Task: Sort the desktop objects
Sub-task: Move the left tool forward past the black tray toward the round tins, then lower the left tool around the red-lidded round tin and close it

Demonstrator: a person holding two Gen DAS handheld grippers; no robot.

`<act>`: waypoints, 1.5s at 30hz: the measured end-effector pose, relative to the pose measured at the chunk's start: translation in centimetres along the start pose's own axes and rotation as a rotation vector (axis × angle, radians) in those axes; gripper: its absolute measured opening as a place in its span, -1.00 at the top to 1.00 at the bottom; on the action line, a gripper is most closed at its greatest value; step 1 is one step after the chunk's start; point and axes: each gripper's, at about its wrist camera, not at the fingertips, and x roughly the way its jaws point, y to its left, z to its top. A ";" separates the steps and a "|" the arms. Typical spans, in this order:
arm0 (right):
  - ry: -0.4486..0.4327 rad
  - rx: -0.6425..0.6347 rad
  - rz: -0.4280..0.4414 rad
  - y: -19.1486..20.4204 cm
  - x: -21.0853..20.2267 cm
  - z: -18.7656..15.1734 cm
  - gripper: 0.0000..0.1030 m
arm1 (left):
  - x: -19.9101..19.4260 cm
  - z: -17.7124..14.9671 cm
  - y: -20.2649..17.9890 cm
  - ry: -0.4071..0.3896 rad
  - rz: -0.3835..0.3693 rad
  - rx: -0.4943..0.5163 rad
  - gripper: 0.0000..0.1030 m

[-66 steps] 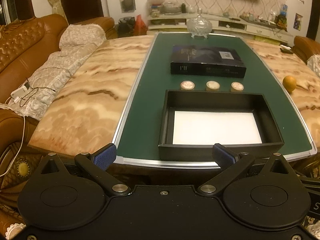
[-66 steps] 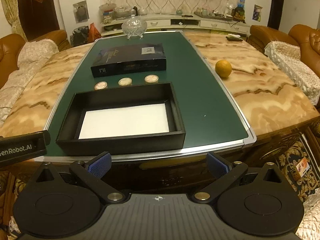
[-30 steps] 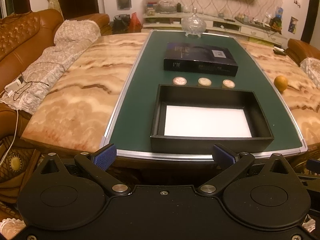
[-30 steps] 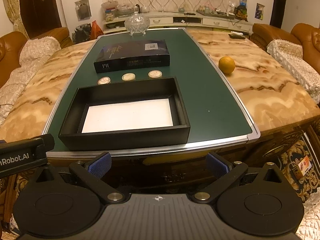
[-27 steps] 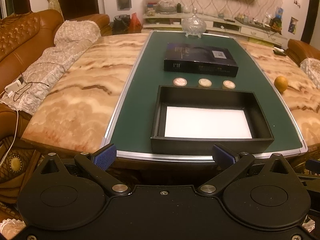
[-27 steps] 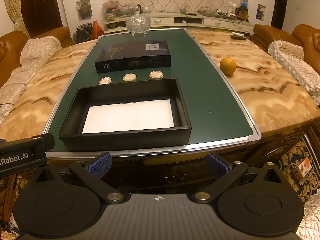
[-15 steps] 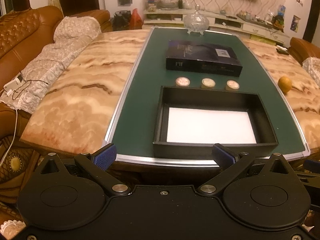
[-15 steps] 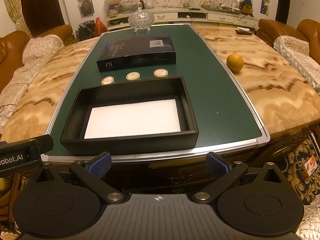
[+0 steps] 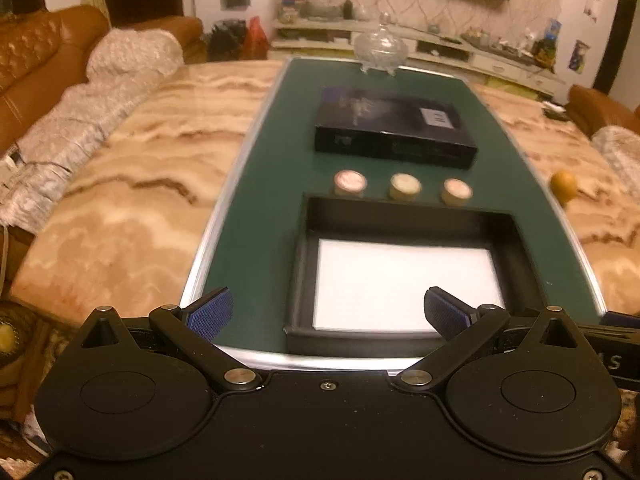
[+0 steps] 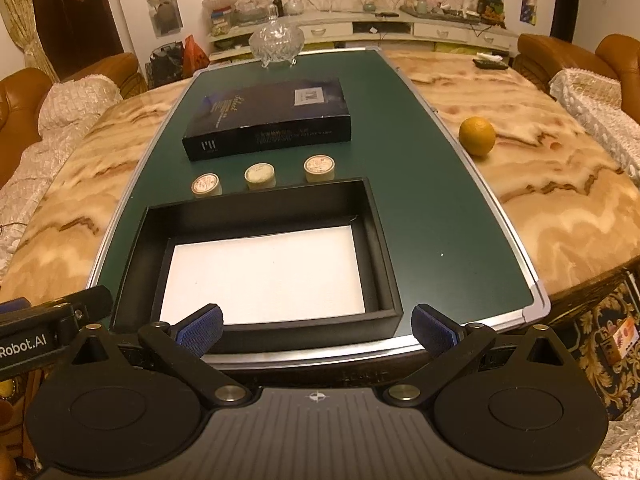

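1. I have the desk (image 10: 460,216) stretching away from me towards 12 o'clock, its green centre panel carrying everything I care about; an orange (image 10: 477,135) sits apart on the marbled part at about 2 o'clock in the right wrist view.

2. The open black tray (image 10: 132,264) lies nearest me, dead ahead at 12 o'clock, its long axis running across my line of sight from 9 to 3 o'clock. Its white floor is bare.

3. Beyond it at 12 o'clock lies the dark box (image 10: 272,120), closed, long axis also roughly crosswise, well clear of the tray.

4. Between box and tray stand three small round tins (image 10: 260,176) in a row running 9 to 3 o'clock, just beside the tray's far wall. I judge these are what goes into the tray first, so the move is a reach over the tray to 12 o'clock.

5. My right gripper (image 10: 316,330) hangs over the tray's near wall, jaws spread wide, holding nothing. The tin at the 3 o'clock end sits almost straight ahead of it.

6. My left gripper (image 9: 326,314) is likewise spread wide and empty, at the desk's near edge. The left wrist picture is blurred. The tin at the 9 o'clock end lies straight ahead of it, so I would split the row between hands.
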 end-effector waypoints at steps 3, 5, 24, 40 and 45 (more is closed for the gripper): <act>0.004 0.000 0.005 0.0 1.0 0.5 -1.00 | 1.3 0.8 -0.3 0.032 0.007 0.031 -1.00; 0.001 -0.004 -0.004 0.0 1.5 0.8 -1.00 | 1.9 1.2 -0.4 0.059 -0.002 0.029 -1.00; 0.027 -0.029 -0.001 0.0 5.7 3.6 -1.00 | 7.3 3.6 -0.3 0.139 0.021 0.022 -1.00; 0.091 -0.019 0.019 0.1 9.9 7.3 -1.00 | 11.6 6.3 -1.3 0.187 0.064 0.013 -1.00; 0.095 -0.020 0.025 0.1 10.9 8.4 -1.00 | 12.6 7.3 -1.4 0.188 0.063 0.002 -1.00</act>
